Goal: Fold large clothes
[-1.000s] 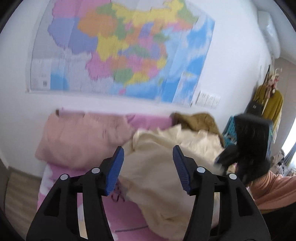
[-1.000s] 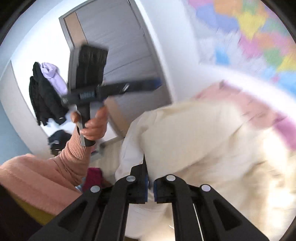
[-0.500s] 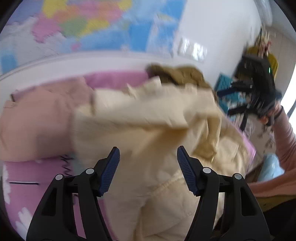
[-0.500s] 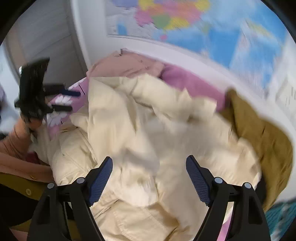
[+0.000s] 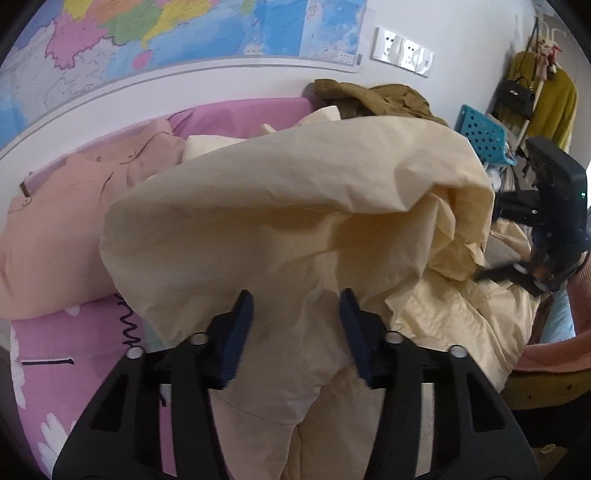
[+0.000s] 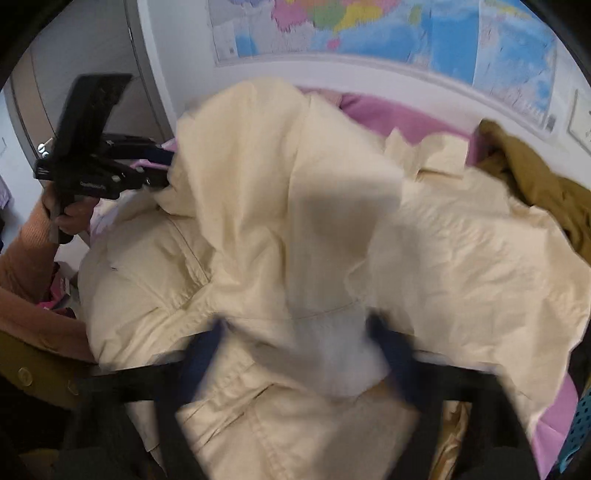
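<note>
- A large cream coat (image 5: 280, 206) is seen heaped on a bed with a pink sheet (image 5: 74, 354); it covers most of the bed's middle and near side.
- The cloth is a pale, matt, crinkled cotton-like weave, with stitched seams and a flap-like panel visible low in the right wrist view (image 6: 258, 398).
- A broad fold of it is raised into a smooth, rounded hump in the left wrist view, with deep creases gathered at its right side.
- A cream corner, perhaps a collar, lies flat against the sheet near the far wall (image 6: 424, 155).
- A pink garment (image 5: 55, 229) lies beside the coat on the bed's left, with small buttons showing.
- An olive-brown garment (image 5: 384, 99) is bunched at the far right, touching the coat's edge.
- The left gripper (image 5: 295, 332) is held over the coat, its blue-padded fingers (image 5: 236, 339) closing but apart; cloth lies between and beneath them, and no pinch is visible in this view.
- In the right wrist view, the left gripper's tips are met by a fold at the coat's left edge; whether the fold is clamped cannot be told.
- The right gripper (image 6: 299, 354) is blurred by motion, its fingers closing with a pale fold of coat between them; pressing pads cannot be made out.
- A map (image 5: 166, 33) hangs on the wall above the bed.
</note>
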The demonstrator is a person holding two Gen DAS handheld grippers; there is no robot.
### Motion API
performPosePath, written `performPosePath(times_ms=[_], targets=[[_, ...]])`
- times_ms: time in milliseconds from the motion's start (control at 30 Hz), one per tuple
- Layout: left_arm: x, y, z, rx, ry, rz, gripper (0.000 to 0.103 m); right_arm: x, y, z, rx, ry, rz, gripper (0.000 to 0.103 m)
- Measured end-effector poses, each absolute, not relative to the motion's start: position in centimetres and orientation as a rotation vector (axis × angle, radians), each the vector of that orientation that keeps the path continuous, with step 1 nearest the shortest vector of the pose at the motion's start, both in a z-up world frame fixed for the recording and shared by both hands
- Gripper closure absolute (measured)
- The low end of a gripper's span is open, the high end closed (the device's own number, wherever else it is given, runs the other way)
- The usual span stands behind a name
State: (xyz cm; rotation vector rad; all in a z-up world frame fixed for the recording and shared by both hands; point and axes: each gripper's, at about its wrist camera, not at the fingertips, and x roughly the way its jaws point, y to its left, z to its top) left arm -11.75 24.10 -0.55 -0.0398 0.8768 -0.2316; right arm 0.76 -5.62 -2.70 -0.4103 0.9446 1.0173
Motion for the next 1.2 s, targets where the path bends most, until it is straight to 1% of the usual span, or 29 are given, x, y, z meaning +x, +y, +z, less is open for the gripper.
performPosePath(times_ms=[33,67,200,233,267,300,333,367,400,433,467,533,567,600,633,700,800,867,900,933,967,1033,1133,1200], targets=[[-11.8,24.3,-0.5,-0.046,0.880,-0.230,0.061,1.6,-6.0,-2.2,-0.363,0.966,1.028,0.084],[-11.8,24.4,-0.6,-0.053,0.881,-0.228,0.063,2.7,-6.9,-1.1,-0.285,0.975,1.043,0.088],[-12.3,24.9,-0.4,-0.057,0.879,-0.253,0.063,6.5,-12.3,4.2,-0.016,0.925,1.046,0.091],[-12.3,24.9,-0.4,-0.057,0.878,-0.271,0.061,7.7,-13.5,5.2,0.040,0.918,1.040,0.091],[-12.4,24.9,-0.2,-0.057,0.872,-0.288,0.054,8.6,-14.6,5.9,0.085,0.917,1.033,0.091],[-12.4,24.8,0.1,-0.051,0.861,-0.294,0.051,9.6,-15.4,6.4,0.119,0.923,1.022,0.091],[-12.4,24.8,0.5,-0.036,0.845,-0.283,0.050,10.4,-15.8,6.3,0.127,0.939,0.999,0.090],[-12.1,24.8,0.9,-0.023,0.834,-0.262,0.051,11.4,-15.9,5.7,0.126,0.972,0.945,0.089],[-11.8,24.9,1.2,-0.023,0.827,-0.251,0.051,12.2,-15.7,4.9,0.120,0.999,0.920,0.083],[-11.4,25.1,1.4,-0.037,0.821,-0.247,0.049,12.9,-15.6,3.9,0.114,1.028,0.891,0.070],[-10.8,25.5,1.7,-0.059,0.814,-0.239,0.049,13.4,-15.4,2.6,0.102,1.053,0.850,0.064],[-9.7,25.9,1.7,-0.081,0.818,-0.221,0.049,13.9,-15.5,0.6,0.082,1.088,0.786,0.035],[-8.9,26.1,1.6,-0.092,0.827,-0.205,0.049,13.9,-15.6,-0.1,0.092,1.087,0.773,0.033],[-8.3,26.3,1.4,-0.104,0.838,-0.200,0.049,13.7,-15.8,-0.7,0.122,1.076,0.799,0.028],[-7.7,26.4,1.1,-0.112,0.846,-0.190,0.049,13.4,-16.0,-1.1,0.136,1.070,0.822,0.018],[-6.2,26.2,0.3,-0.096,0.870,-0.144,0.052,12.8,-16.3,-1.6,0.155,1.047,0.851,0.009],[-4.5,26.4,-1.0,-0.112,0.904,-0.128,0.053,12.5,-16.0,-2.7,0.109,1.050,0.830,0.009],[-4.0,26.7,-1.4,-0.128,0.911,-0.119,0.053,12.6,-15.1,-3.6,0.051,1.063,0.808,0.013],[-3.7,26.8,-1.5,-0.136,0.912,-0.118,0.053,12.6,-14.7,-3.7,0.025,1.063,0.803,0.029],[-3.5,27.0,-1.6,-0.145,0.917,-0.113,0.053,12.5,-14.1,-4.0,-0.032,1.064,0.782,0.050],[-3.3,27.2,-1.7,-0.158,0.929,-0.102,0.053,12.4,-13.9,-4.1,-0.065,1.061,0.771,0.057],[-3.4,27.3,-1.3,-0.156,0.920,-0.094,0.055,12.5,-13.9,-3.2,-0.051,1.025,0.785,0.081],[-4.4,27.0,0.7,-0.150,0.852,-0.101,0.055,12.8,-15.0,-0.7,0.011,0.931,0.788,0.084],[-4.1,26.8,1.3,-0.153,0.835,-0.107,0.055,13.4,-15.4,0.0,0.043,0.915,0.784,0.084]])
